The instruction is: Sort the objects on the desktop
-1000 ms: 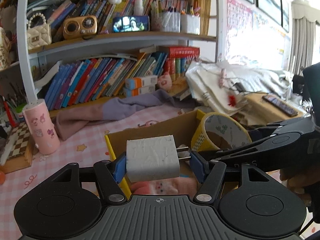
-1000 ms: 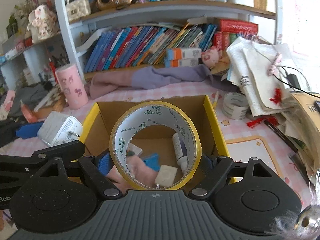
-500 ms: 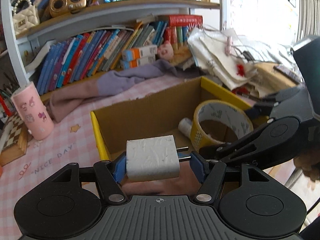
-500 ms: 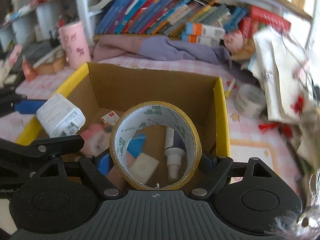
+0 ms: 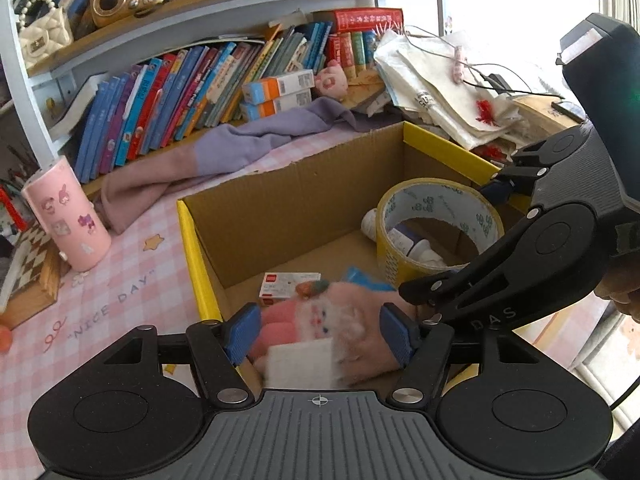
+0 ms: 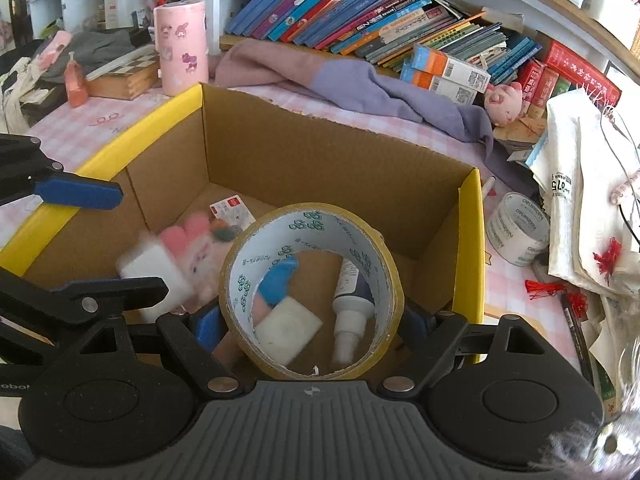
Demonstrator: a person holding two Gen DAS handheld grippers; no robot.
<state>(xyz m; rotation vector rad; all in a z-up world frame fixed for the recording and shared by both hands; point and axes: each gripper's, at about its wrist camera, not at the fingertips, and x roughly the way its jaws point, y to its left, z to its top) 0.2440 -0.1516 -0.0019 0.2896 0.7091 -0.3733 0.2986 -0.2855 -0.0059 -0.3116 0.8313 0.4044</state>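
My left gripper [image 5: 320, 334] sits over the near edge of the box [image 5: 288, 200], its jaws spread and pinching nothing. The white charger [image 5: 300, 366] shows as a blur just below the blue pads [image 5: 240, 334], free of them, over the pink plush [image 5: 316, 320] that lies on the box floor. In the right wrist view the same charger [image 6: 154, 276] is a smeared white block beside the plush [image 6: 192, 248], near the left wall of the box [image 6: 320, 152].

My right gripper [image 6: 314, 326] has its jaws pinching the tape roll [image 6: 312, 288], which stands upright on its edge above the box interior. Through the roll I see a small bottle [image 6: 352, 304] lying on the floor of the box, a white block [image 6: 288, 330] to its left, and something blue [image 6: 278, 280] beyond that. A small red-and-white card box [image 6: 232, 210] lies farther in, near the far wall.

Outside the box, a second tape roll [image 6: 518, 228] rests on the pink checked table [image 6: 100, 120] to the right, close to a heap of papers [image 6: 580, 200]. A pink cup [image 6: 182, 48] stands far left, and a purple cloth [image 6: 360, 80] lies along the row of books [image 6: 360, 20].
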